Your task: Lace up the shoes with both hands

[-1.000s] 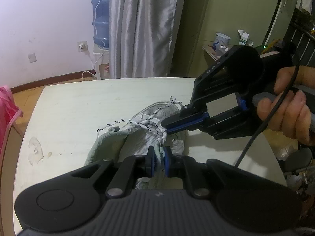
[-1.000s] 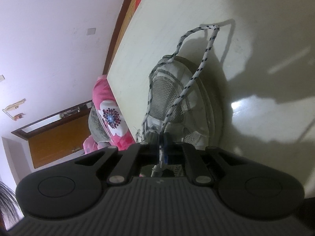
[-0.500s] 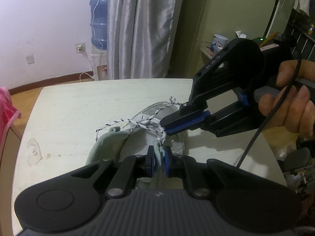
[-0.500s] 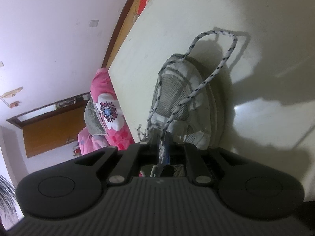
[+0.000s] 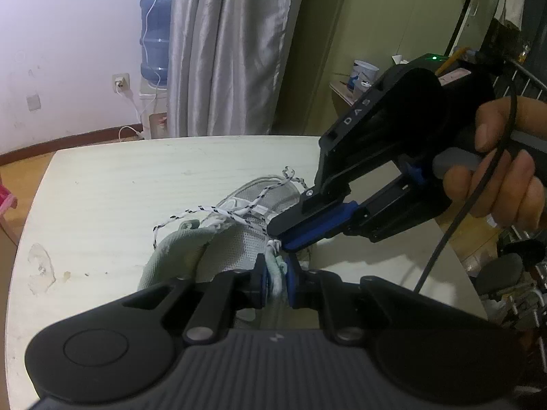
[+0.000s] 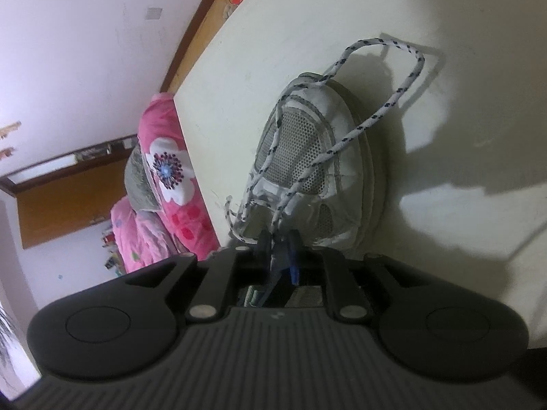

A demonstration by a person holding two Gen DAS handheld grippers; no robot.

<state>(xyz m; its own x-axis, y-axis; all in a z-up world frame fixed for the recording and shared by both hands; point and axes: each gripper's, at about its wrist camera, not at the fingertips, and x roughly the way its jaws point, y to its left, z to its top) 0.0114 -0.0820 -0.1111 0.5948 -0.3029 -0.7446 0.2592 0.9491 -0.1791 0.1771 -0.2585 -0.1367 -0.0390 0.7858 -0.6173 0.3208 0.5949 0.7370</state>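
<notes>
A grey and white mesh sneaker [image 5: 236, 249] [image 6: 307, 157] lies on the pale table [image 5: 119, 188]. Its white lace with dark flecks [image 5: 218, 210] [image 6: 386, 109] loops loosely over the toe. My left gripper [image 5: 275, 273] is shut on the pale green padded edge of the shoe's opening. My right gripper [image 5: 278, 239] [image 6: 277, 249], held by a hand [image 5: 495, 184], comes in from the right with its tips at the eyelets. Its jaws are opening; a strand of the lace still runs between them, and a thin gap shows beside it.
A blue water bottle [image 5: 155, 34] and a grey curtain [image 5: 232, 51] stand behind the table. A side shelf holds a cup [image 5: 364, 71]. Pink flowered bedding [image 6: 167, 174] lies past the table's edge. A black cable [image 5: 444, 239] hangs from the right gripper.
The right gripper's jaws have parted slightly around the lace, and that wrist has rolled, so the shoe looks more upright. The left gripper has kept its hold and place.
</notes>
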